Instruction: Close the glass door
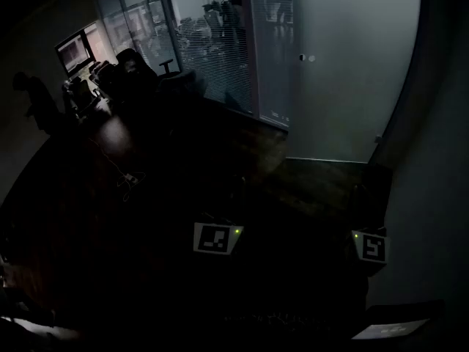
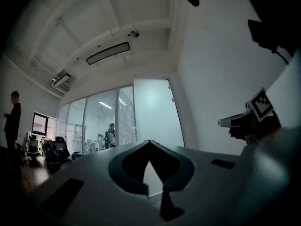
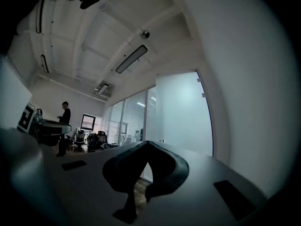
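The glass door (image 1: 352, 72) is a frosted pale panel straight ahead in the dim room, with a small fitting (image 1: 306, 58) near its left edge. It also fills the middle of the left gripper view as the door (image 2: 153, 119) and of the right gripper view as the door (image 3: 181, 112). Both grippers are held well short of it and touch nothing. My left gripper (image 2: 148, 142) has its tips meeting, with nothing between them. My right gripper (image 3: 146, 142) is likewise shut and empty. In the head view only their marker cubes show, left (image 1: 216, 239) and right (image 1: 370, 246); the jaws are lost in the dark.
A glass partition with blinds (image 1: 212, 42) runs left of the door, with people behind it. A person (image 1: 33, 101) stands at far left near a lit monitor (image 1: 73, 50) and office chairs (image 1: 132, 68). A pale wall (image 1: 440, 160) closes the right side. The floor is dark wood (image 1: 308, 189).
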`<act>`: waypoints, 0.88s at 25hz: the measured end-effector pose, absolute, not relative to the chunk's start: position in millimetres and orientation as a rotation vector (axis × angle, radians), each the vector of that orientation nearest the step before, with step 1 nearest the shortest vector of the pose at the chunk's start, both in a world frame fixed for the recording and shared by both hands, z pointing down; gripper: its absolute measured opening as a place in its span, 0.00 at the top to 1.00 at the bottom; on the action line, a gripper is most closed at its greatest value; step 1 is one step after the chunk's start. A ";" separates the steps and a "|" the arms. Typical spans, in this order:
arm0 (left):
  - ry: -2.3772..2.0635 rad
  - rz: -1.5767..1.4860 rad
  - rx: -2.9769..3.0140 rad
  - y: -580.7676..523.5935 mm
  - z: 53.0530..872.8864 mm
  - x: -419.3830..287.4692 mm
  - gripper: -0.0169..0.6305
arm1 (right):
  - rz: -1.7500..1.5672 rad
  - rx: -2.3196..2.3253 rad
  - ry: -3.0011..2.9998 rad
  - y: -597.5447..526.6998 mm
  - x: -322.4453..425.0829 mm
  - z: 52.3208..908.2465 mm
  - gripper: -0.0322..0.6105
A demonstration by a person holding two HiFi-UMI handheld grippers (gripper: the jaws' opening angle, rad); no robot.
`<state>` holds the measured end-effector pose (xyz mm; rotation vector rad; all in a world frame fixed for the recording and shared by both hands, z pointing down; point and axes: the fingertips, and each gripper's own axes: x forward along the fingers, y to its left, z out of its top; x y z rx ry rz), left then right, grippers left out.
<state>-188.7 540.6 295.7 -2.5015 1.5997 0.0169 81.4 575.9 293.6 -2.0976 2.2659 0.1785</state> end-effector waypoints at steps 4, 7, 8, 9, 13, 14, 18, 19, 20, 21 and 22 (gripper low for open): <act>1.594 -0.013 -2.518 547.2 301.5 -191.6 0.97 | 0.154 -2.100 2.269 584.5 76.6 297.5 0.95; 1.592 -0.021 -2.529 546.4 300.7 -189.0 0.97 | 0.149 -2.105 2.272 584.5 78.7 297.4 0.95; 1.591 -0.024 -2.529 546.0 301.0 -189.2 0.97 | 0.147 -2.105 2.274 584.0 78.6 297.9 0.95; 1.590 -0.026 -2.529 545.8 301.5 -189.6 0.97 | 0.145 -2.104 2.275 583.6 78.1 298.7 0.95; 1.588 -0.023 -2.531 546.9 302.3 -189.9 0.97 | 0.154 -2.106 2.277 584.1 78.3 299.8 0.95; 1.590 -0.020 -2.531 546.9 302.2 -190.9 0.97 | 0.158 -2.106 2.277 584.0 77.6 299.6 0.95; 1.595 -0.013 -2.529 546.3 301.8 -192.2 0.97 | 0.164 -2.100 2.275 583.6 77.6 298.7 0.95; 1.595 -0.013 -2.530 546.4 301.3 -192.5 0.97 | 0.162 -2.099 2.272 583.9 77.8 298.0 0.95; 1.593 -0.010 -2.532 546.6 300.9 -193.3 0.97 | 0.159 -2.098 2.268 584.4 77.6 297.3 0.95; 1.590 -0.006 -2.534 546.9 300.9 -194.0 0.97 | 0.156 -2.097 2.264 584.9 77.3 296.7 0.95; 1.585 0.001 -2.537 547.1 301.0 -194.3 0.97 | 0.153 -2.096 2.259 585.4 76.8 296.4 0.95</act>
